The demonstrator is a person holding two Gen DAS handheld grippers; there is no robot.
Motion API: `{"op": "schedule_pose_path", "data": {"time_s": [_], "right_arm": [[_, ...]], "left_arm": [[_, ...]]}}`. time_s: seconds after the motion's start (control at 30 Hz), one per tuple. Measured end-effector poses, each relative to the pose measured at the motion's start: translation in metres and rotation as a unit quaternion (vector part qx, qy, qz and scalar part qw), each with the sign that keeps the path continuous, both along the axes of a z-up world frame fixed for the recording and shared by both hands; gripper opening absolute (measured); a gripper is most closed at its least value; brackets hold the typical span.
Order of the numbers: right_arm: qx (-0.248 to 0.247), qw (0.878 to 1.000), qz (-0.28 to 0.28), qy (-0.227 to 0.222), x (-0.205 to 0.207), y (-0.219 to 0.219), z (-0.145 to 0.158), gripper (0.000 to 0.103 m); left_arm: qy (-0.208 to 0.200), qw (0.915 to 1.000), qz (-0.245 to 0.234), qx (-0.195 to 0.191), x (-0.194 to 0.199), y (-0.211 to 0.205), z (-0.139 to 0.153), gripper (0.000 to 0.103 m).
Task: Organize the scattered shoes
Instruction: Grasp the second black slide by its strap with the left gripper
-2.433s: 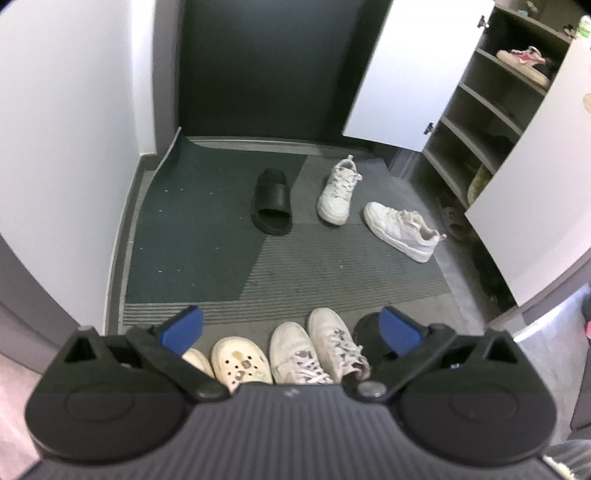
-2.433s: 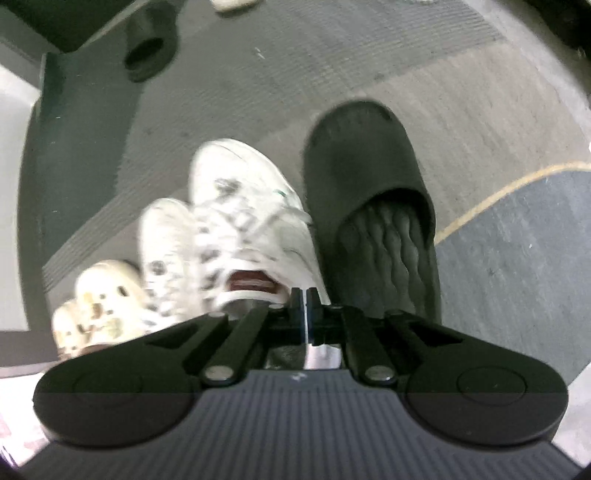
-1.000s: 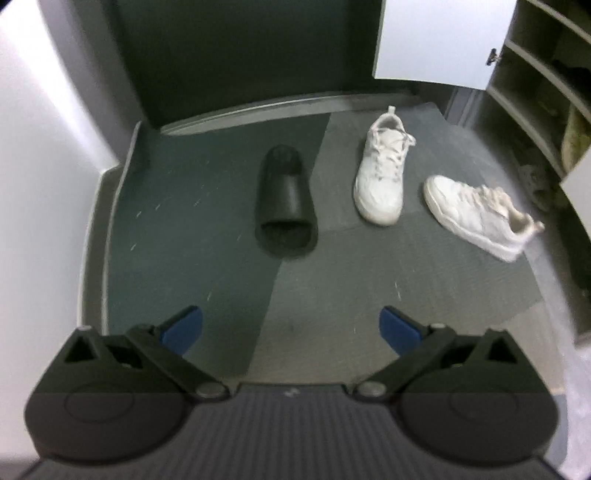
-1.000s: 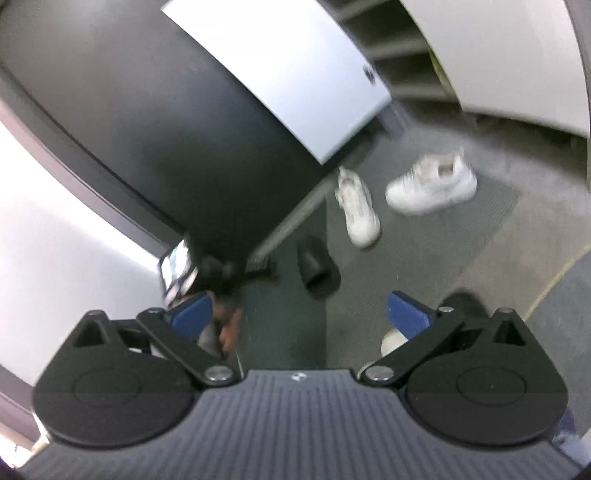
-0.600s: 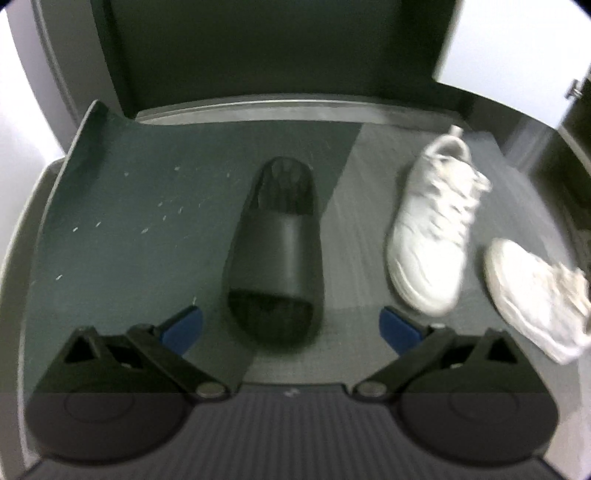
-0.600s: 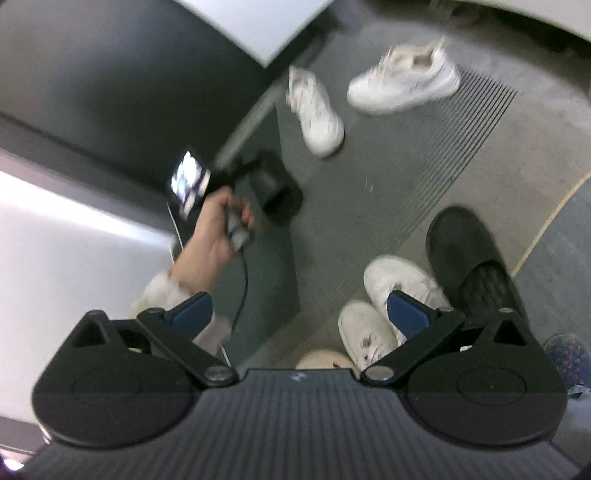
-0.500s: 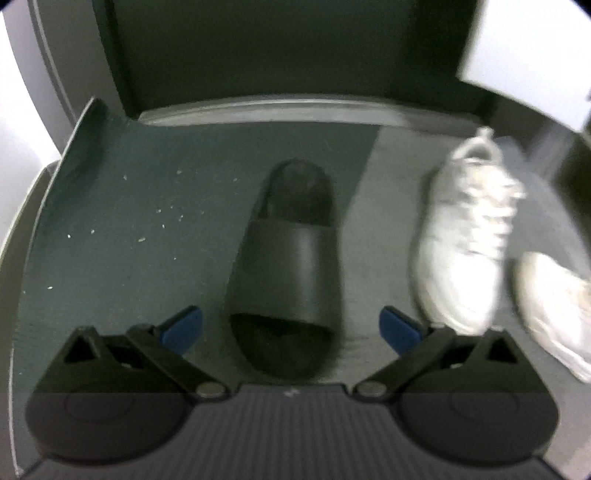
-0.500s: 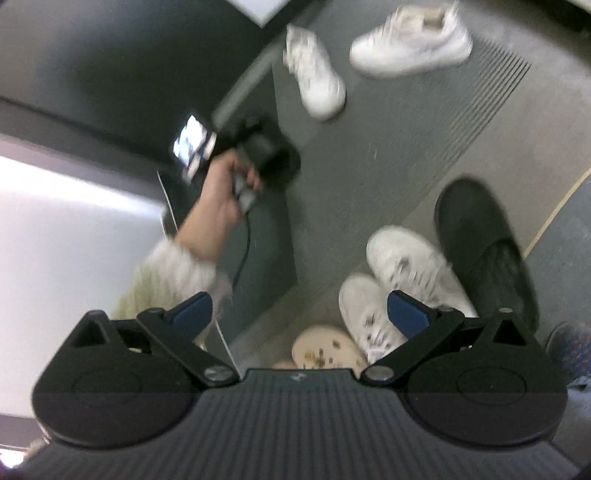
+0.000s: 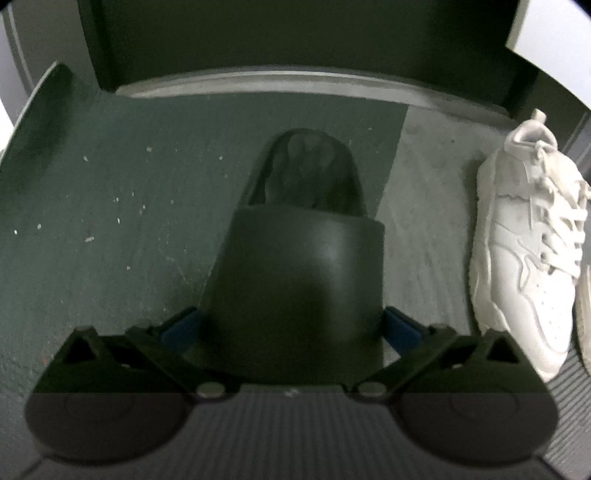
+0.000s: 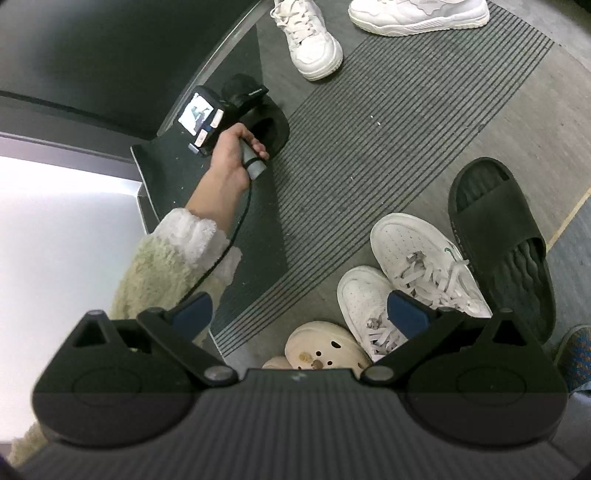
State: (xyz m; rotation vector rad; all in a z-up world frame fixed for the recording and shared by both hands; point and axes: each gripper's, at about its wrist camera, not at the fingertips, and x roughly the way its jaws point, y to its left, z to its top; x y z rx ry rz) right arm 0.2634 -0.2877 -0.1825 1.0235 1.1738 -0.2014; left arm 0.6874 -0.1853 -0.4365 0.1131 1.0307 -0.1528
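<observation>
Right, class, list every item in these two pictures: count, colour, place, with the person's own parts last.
slides: 2, black; one on the mat inside the left gripper, one ending the near row.
sneakers: 4, white; two loose at the far side, two in the near row.
clogs: 2, cream; near row, partly hidden.
mat: 1, dark grey, floor.
hand: 1, on the left gripper's handle.
sleeve: 1, cream, fluffy.
left gripper: black, blue pads, jaws closing around a slide.
right gripper: black, blue pads, open, empty, above the near row.

body: black linkage arms, blue fingers (image 10: 406, 312) | sleeve (image 10: 162, 266): cream fleece, white fluffy cuff | cable (image 10: 236, 221): black
</observation>
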Motion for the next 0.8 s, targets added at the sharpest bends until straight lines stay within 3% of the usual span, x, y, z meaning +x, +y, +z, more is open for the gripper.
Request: {"op": "schedule_pose_path", "data": {"time_s": [0.07,0.17,0.23,0.37,0.43,0.47,0.53,0.63,0.7,0.8], "right_arm": [[0.002,1.000,0.000,-0.003,0.002,0.000,0.002,0.103],[0.004,1.000,0.002,-0.011,0.003,0.002,0.009,0.103],[0.005,1.000,0.004,-0.016,0.002,0.004,0.012,0.103],[0.005,1.000,0.009,-0.024,-0.002,0.008,0.021,0.103],[0.004,1.000,0.007,-0.029,-0.006,0.010,0.025,0.103],[0.004,0.999,0.005,-0.032,-0.008,0.011,0.028,0.103],[0.006,0.999,0.002,-0.036,-0.012,0.014,0.030,0.103],[0.015,0.999,0.004,-0.045,-0.019,0.019,0.035,0.103],[0.022,0.998,0.008,-0.051,-0.022,0.022,0.036,0.103],[0.028,0.998,0.012,-0.055,-0.024,0.024,0.038,0.103]], "left_arm": [[-0.004,0.9999,-0.007,0.007,-0.005,-0.002,0.004,0.097],[-0.008,0.9997,-0.023,0.004,-0.020,0.003,0.015,0.082],[-0.034,0.9968,-0.066,0.029,-0.042,0.000,0.024,0.074],[-0.037,0.9916,-0.118,0.040,-0.084,0.004,0.027,0.068],[-0.045,0.9880,-0.141,0.044,-0.105,0.008,0.032,0.048],[-0.046,0.9880,-0.142,0.039,-0.109,0.010,0.035,0.033],[-0.032,0.9916,-0.124,0.012,-0.115,0.023,0.042,0.033],[-0.026,0.9960,-0.085,-0.017,-0.110,0.041,0.045,0.056],[-0.037,0.9959,-0.080,-0.020,-0.104,0.048,0.046,0.073],[-0.062,0.9939,-0.090,-0.014,-0.100,0.050,0.052,0.090]]}}
